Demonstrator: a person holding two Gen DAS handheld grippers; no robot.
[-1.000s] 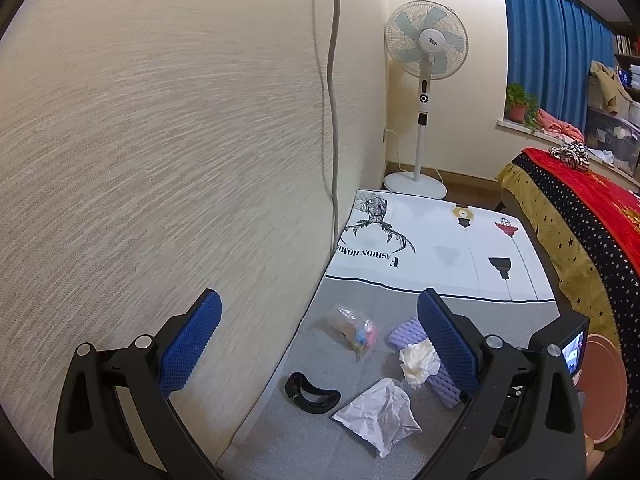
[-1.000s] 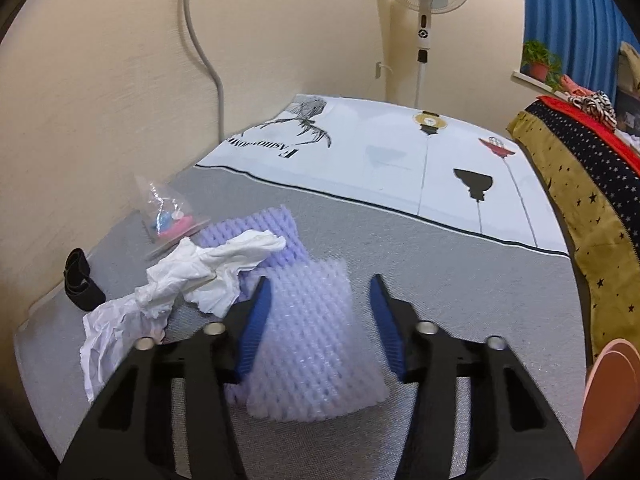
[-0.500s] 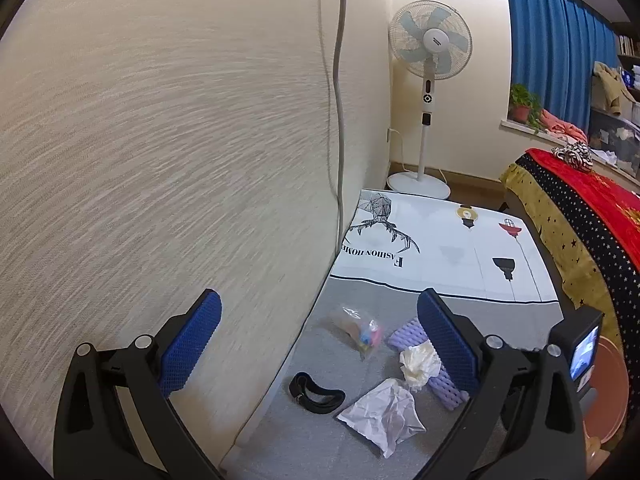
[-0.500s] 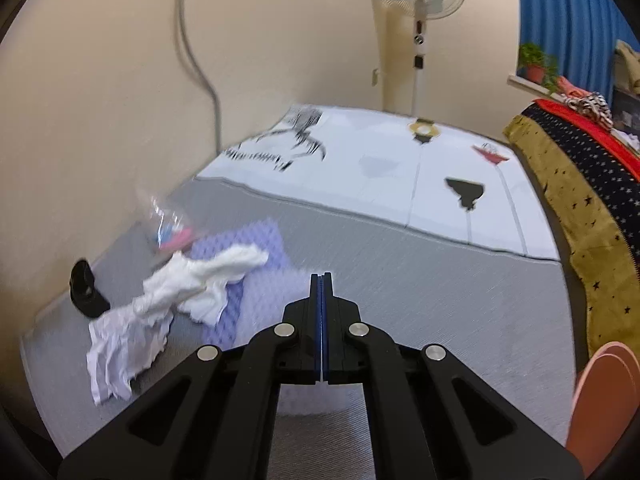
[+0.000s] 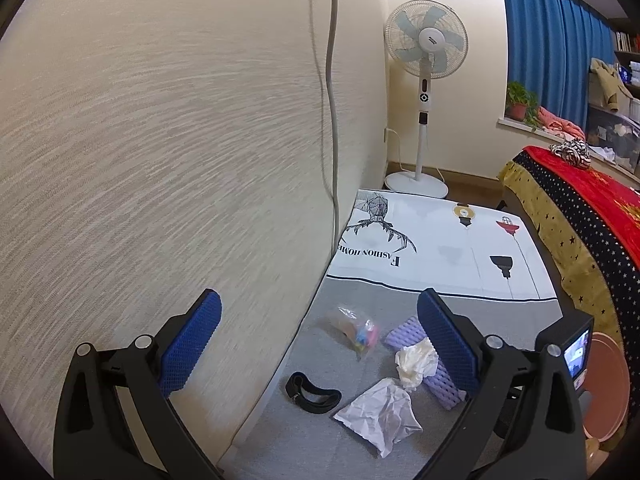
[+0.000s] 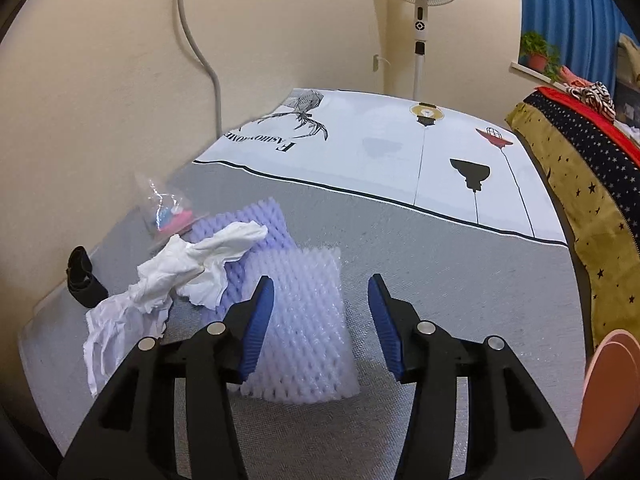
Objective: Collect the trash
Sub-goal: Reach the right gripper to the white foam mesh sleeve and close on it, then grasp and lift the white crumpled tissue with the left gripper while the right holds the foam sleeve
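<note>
Covering the floor beside a cream wall (image 5: 160,140) is a grey and white printed mat (image 6: 400,216), and the trash lies on its grey part near the wall. At the far end a white standing fan (image 5: 426,52) sits in the corner, and a bed with a starred red and gold blanket (image 5: 580,216) runs along the right. Near the right edge a pink basin (image 6: 612,392) shows in part. The right tool (image 6: 320,316) hovers low with its blue pads spread wide, holding nothing, directly over a white foam net sheet (image 6: 304,320). A purple foam net sheet (image 6: 248,224) lies partly under the white one, with a crumpled white tissue (image 6: 200,264) draped across it. Next to that is a crumpled white paper (image 5: 380,412), a clear plastic bag (image 6: 168,212) with pink and blue contents, and a black strap (image 6: 82,280) by the wall. The left tool (image 5: 316,344) is held higher, wide apart and empty, facing the wall.
</note>
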